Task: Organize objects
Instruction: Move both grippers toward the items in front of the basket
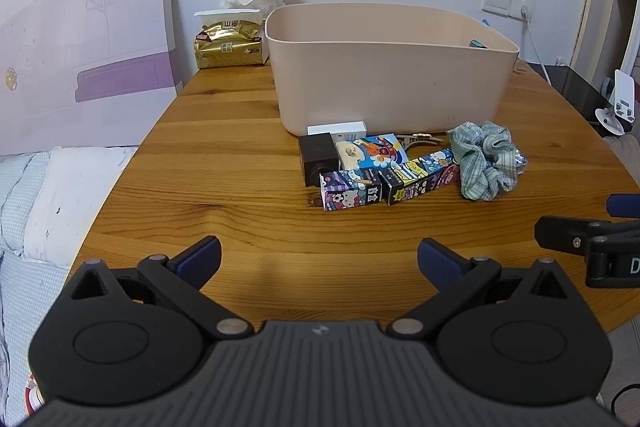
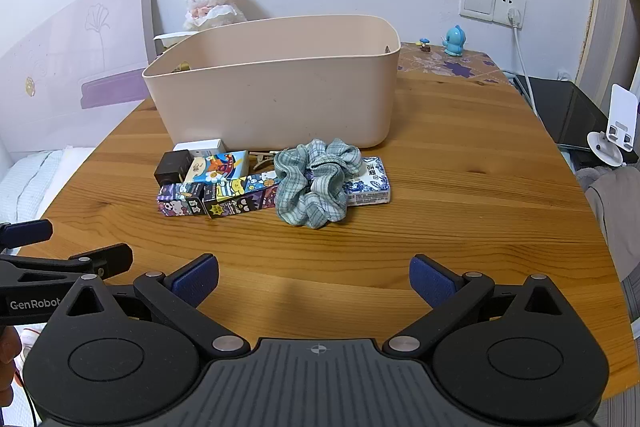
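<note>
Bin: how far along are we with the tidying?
Barely started. The bin shows nothing clearly inside; its floor is hidden. Nothing in hand: left tool and right tool are open, short of the pile. Left on the table: scrunchie, cartoon boxes, black cube, tissue pack.

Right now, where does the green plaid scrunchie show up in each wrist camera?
Left wrist view: the green plaid scrunchie lies right of centre, at the right end of the clutter row.
Right wrist view: the green plaid scrunchie lies near the centre, overlapping a blue-and-white tissue packet.
Shared landmark: the beige storage bin, just behind it.
</note>
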The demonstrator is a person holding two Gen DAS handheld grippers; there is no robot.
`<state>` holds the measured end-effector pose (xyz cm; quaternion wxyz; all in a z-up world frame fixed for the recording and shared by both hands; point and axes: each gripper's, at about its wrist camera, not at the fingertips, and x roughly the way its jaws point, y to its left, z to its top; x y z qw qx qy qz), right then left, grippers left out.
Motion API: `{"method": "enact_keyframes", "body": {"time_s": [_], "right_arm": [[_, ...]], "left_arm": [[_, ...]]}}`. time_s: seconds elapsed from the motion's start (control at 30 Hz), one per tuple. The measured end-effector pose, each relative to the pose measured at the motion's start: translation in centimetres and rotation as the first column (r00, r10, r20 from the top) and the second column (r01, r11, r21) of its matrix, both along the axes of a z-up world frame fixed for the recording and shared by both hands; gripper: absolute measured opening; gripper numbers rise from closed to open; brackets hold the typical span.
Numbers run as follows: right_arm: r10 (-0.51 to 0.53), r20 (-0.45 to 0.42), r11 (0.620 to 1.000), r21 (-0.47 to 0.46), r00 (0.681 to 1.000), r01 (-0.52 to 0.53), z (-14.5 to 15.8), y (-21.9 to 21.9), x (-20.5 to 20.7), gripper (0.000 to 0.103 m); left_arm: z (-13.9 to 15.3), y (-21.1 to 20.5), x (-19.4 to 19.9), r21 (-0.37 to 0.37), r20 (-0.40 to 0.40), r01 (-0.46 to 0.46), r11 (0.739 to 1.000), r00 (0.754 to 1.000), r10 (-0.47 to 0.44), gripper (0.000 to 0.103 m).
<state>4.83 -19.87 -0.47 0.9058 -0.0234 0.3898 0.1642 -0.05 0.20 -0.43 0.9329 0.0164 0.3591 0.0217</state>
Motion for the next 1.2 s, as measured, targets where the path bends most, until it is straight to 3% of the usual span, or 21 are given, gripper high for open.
{"method": "enact_keyframes", "body": {"time_s": [1.2], "right_arm": [[0.003,-0.004,1.0,-0.025,1.0,-0.003,-0.7,0.4,1.7,0.103]], "left_arm": [[-0.6,0.4,1.9,-0.035,-0.026,-0.016,0.999,1.0,0.015,0.103]]}}
